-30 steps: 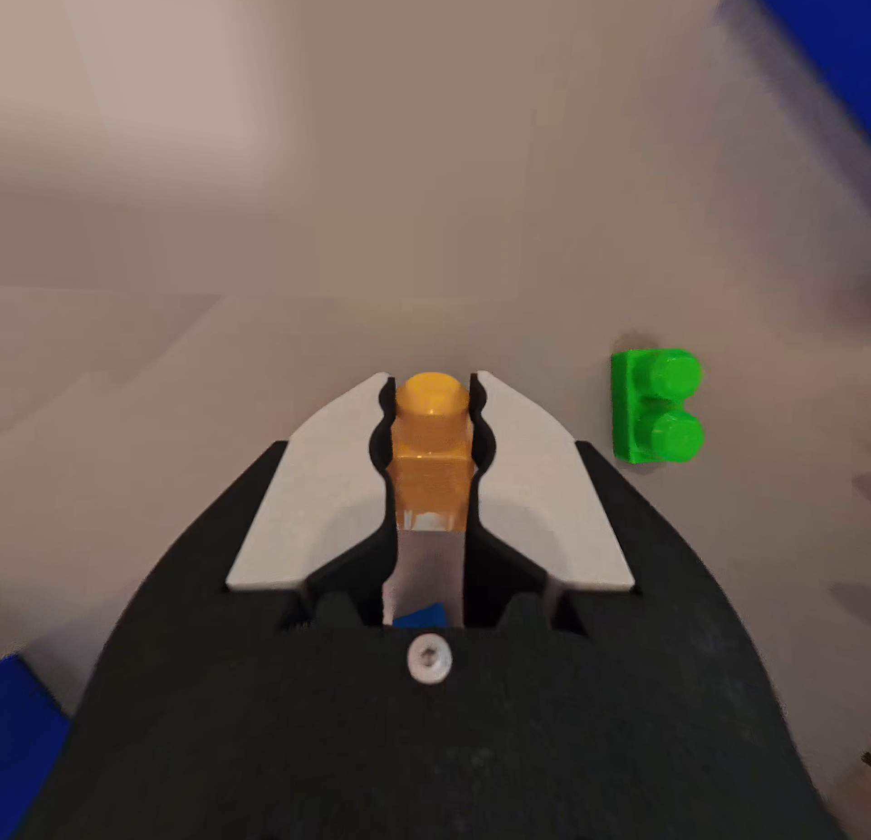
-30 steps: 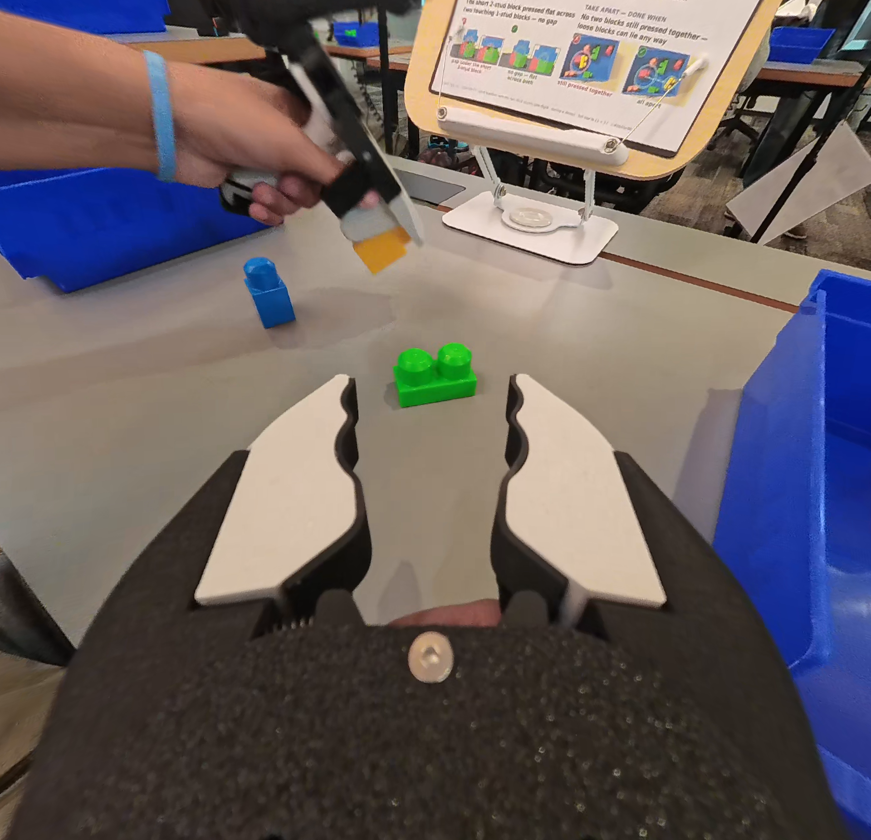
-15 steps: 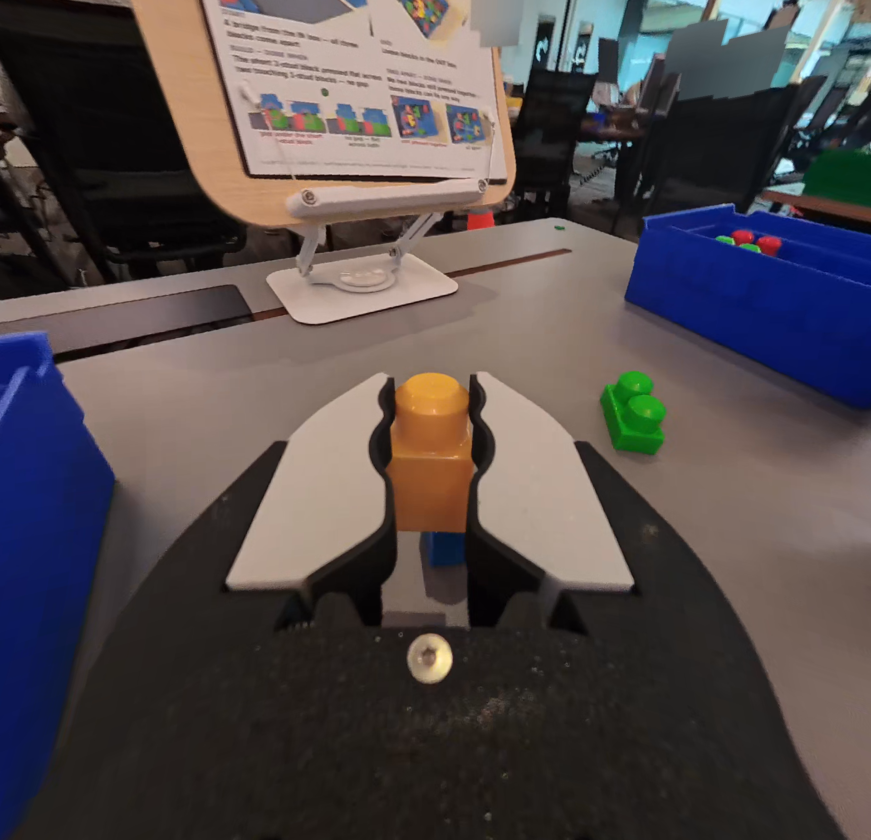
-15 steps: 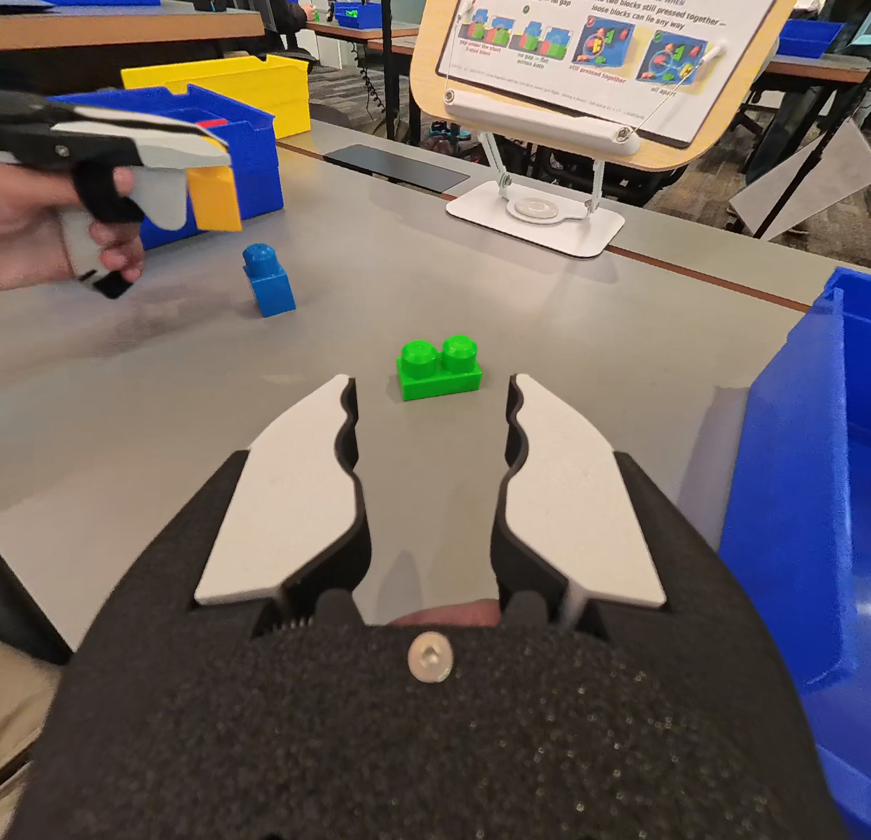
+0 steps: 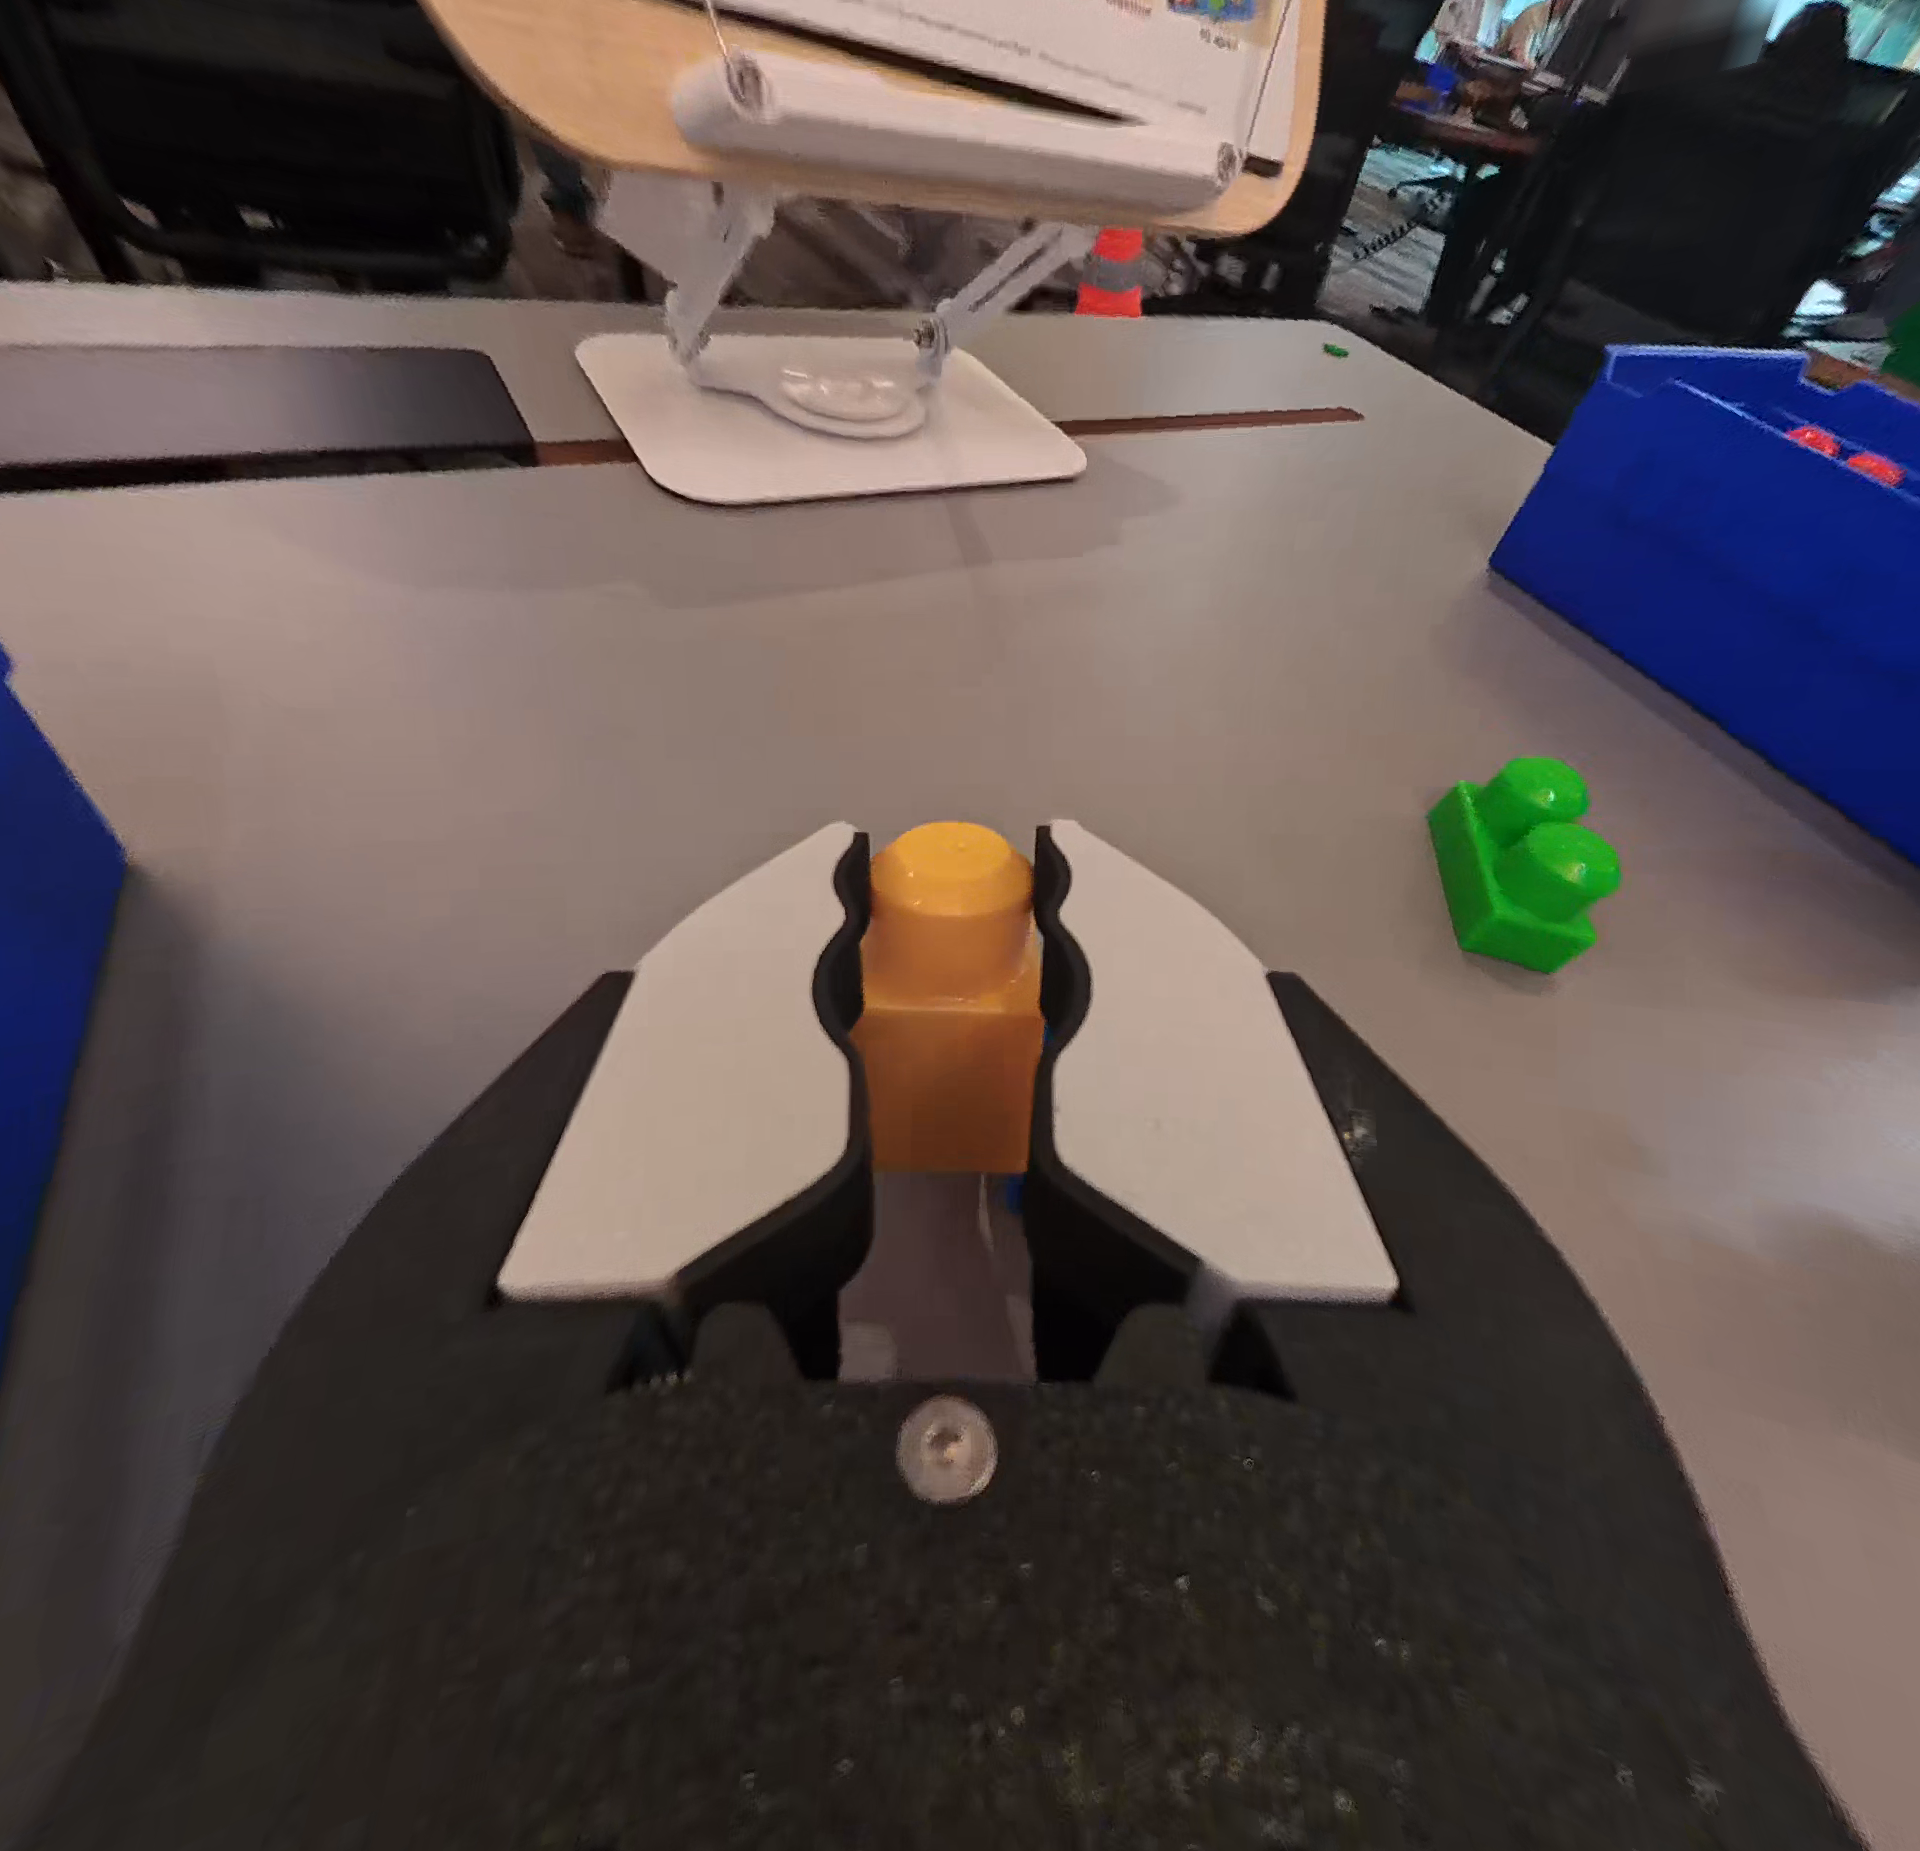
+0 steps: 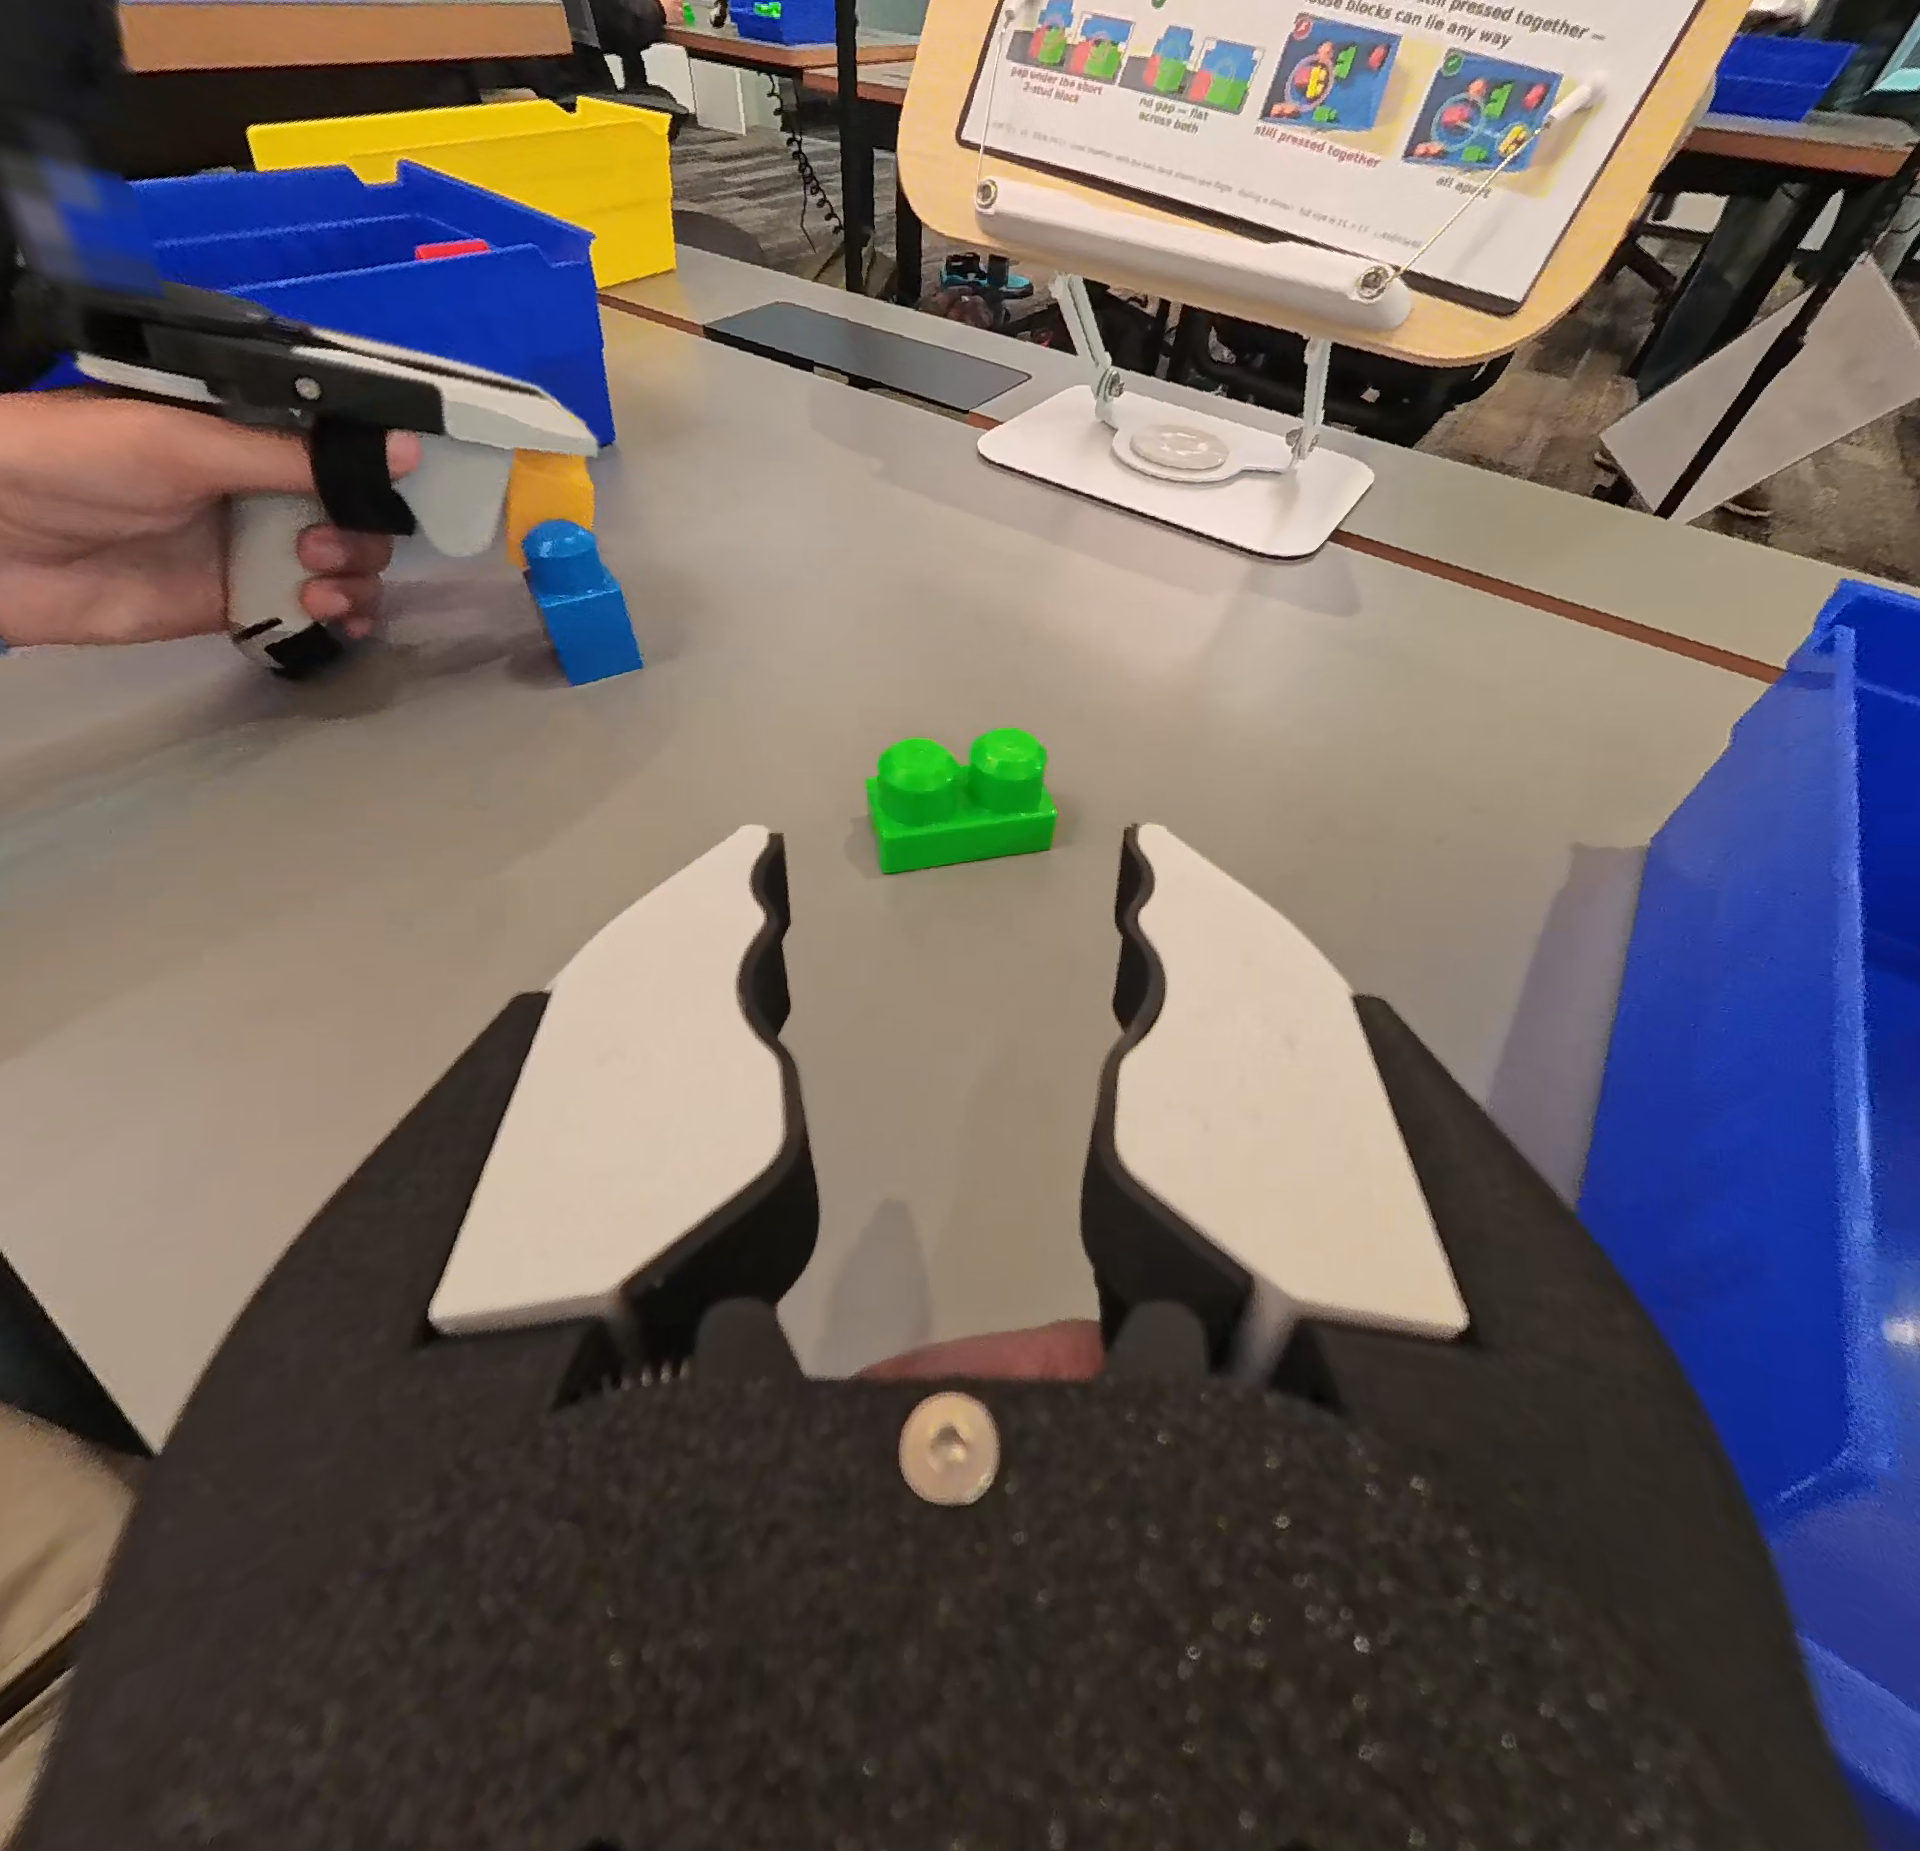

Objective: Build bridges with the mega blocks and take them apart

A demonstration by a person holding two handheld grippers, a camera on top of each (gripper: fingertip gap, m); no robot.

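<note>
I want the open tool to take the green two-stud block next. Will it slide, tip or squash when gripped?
The green block looks like rigid moulded plastic, so it probably won't squash. It sits low and wide on the table, so tipping seems unlikely. Its glossy sides may slip, and, being probably light, it could skate if the right tool nudges it.

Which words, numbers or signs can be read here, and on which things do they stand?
Printed sheet on the wooden stand: headings, captions, small pictures; I do not quote writing.
Same sheet, left wrist view: blurred.
Green block, blue block, orange block, blue bin: no writing visible.
</note>
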